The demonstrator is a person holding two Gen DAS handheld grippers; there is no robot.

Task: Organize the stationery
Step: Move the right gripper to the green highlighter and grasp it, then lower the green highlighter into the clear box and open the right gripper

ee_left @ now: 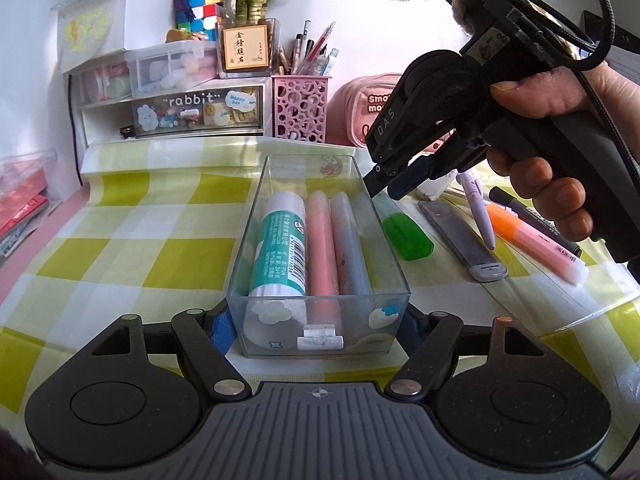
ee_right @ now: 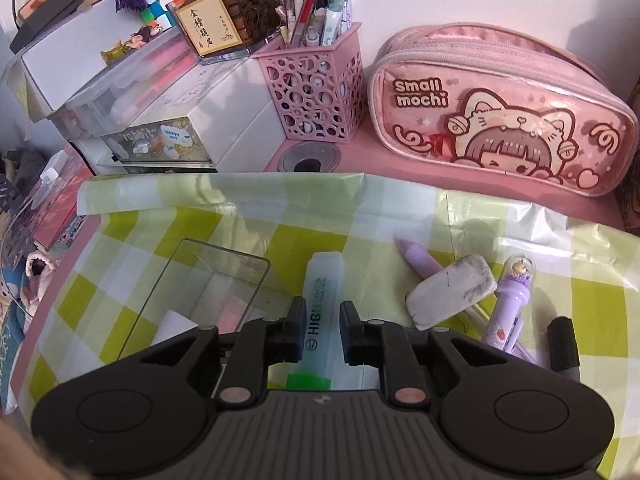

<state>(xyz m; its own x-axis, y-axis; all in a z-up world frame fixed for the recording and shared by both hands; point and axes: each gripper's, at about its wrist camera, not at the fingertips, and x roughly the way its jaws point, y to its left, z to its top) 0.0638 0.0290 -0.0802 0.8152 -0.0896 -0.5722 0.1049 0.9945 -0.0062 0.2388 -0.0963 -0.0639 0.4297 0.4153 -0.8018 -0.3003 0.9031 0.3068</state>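
Left wrist view: the left gripper [ee_left: 320, 320] is clamped on the near end of the clear box [ee_left: 320, 248], one finger against each side wall. The box already holds a glue stick [ee_left: 280, 248], a pink marker [ee_left: 322, 248] and a grey marker [ee_left: 348, 248]. The green highlighter [ee_left: 406, 234], a flat grey case [ee_left: 460, 236], an orange highlighter [ee_left: 536, 240] and a white pen [ee_left: 478, 208] lie outside, so sorting appears partly done. Right wrist view: the right gripper [ee_right: 320, 330] is closed on the green highlighter [ee_right: 322, 312], which lies between the pads, its cap toward the camera, just beside the clear box [ee_right: 200, 284]. An eraser [ee_right: 450, 294] and a purple pen [ee_right: 508, 304] remain on the cloth.
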